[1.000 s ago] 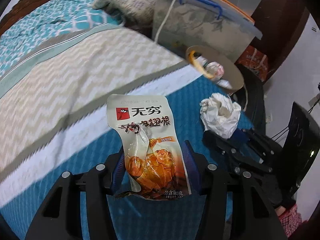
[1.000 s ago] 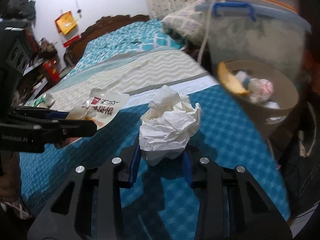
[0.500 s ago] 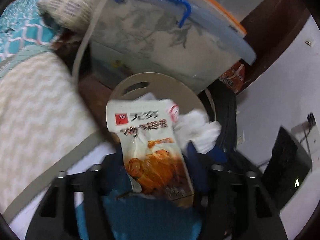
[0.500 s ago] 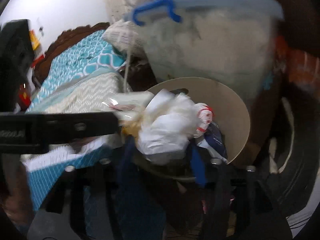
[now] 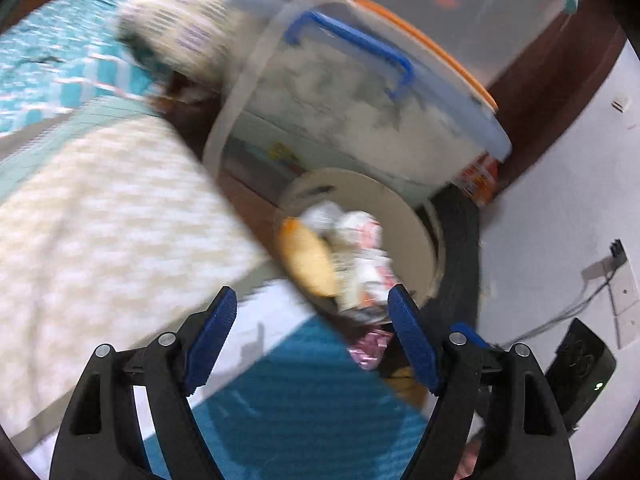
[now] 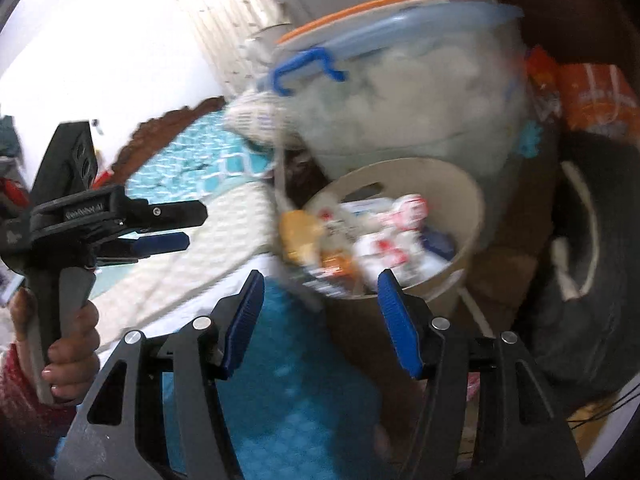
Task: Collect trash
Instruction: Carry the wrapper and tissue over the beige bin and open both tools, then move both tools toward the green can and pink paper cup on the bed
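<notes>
left wrist: left gripper [image 5: 310,312] jaws wide, just been opening, nothing between; trash [image 5: 352,248] lies in beige bin [image 5: 416,216] beside bed [image 5: 120,216] | right wrist: right gripper [image 6: 320,300] jaws wide, just been opening, empty; wrappers and paper in bin [image 6: 472,200]; left gripper [image 6: 160,228] at left

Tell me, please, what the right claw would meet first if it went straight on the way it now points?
Probably the near rim of the beige trash bin, then the wrappers and crumpled paper inside it. The right claw is open and empty; the blur leaves depth uncertain.
</notes>
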### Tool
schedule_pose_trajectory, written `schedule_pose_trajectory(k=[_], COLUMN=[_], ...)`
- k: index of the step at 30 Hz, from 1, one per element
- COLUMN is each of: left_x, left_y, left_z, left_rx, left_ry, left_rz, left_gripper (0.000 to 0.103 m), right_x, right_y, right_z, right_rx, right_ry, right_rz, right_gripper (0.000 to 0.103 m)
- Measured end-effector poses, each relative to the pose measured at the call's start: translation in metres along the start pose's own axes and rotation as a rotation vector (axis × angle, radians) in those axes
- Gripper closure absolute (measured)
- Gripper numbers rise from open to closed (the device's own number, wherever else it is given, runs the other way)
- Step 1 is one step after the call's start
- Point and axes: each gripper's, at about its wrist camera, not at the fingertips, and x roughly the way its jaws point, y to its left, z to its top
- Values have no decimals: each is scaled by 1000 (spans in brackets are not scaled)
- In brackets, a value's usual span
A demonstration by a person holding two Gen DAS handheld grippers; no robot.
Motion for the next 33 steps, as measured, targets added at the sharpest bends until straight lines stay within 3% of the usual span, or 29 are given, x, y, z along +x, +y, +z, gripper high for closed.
schedule_pose_trajectory(k=[4, 10, 17, 22, 24, 29, 31, 33], left_x=[-53, -139, -236, -288, -310, -328, -318, -299], left_y=[46, 143, 251, 329, 359, 412, 439, 465], left_z=[-28, -91, -180, -225, -230, -209, -197, -183], left_rx=[-42, -206, -445, -649, -713, -773, -806, -843], left_ry=[-87, -172, -195, -243, -298, -359, -341, -299], left_rz=[157, 366, 554, 566, 538, 509, 493, 426], left_gripper=[29, 29, 29, 30, 30, 28, 17, 17], right_x=[5, 40, 69, 89, 101, 137, 158, 179], right_y=[43, 113, 205, 269, 303, 389, 420, 439], right_z=[-14, -42, -77, -98, -106, -127, -129, -130], right_rx=[-37, -97, -221, -286, -317, -360, -361, -320], right_ry=[32, 161, 276, 364, 411, 516, 543, 574], right_rz=[93, 206, 300, 372, 409, 505, 533, 550], right_gripper=[42, 42, 42, 42, 42, 42, 42, 42])
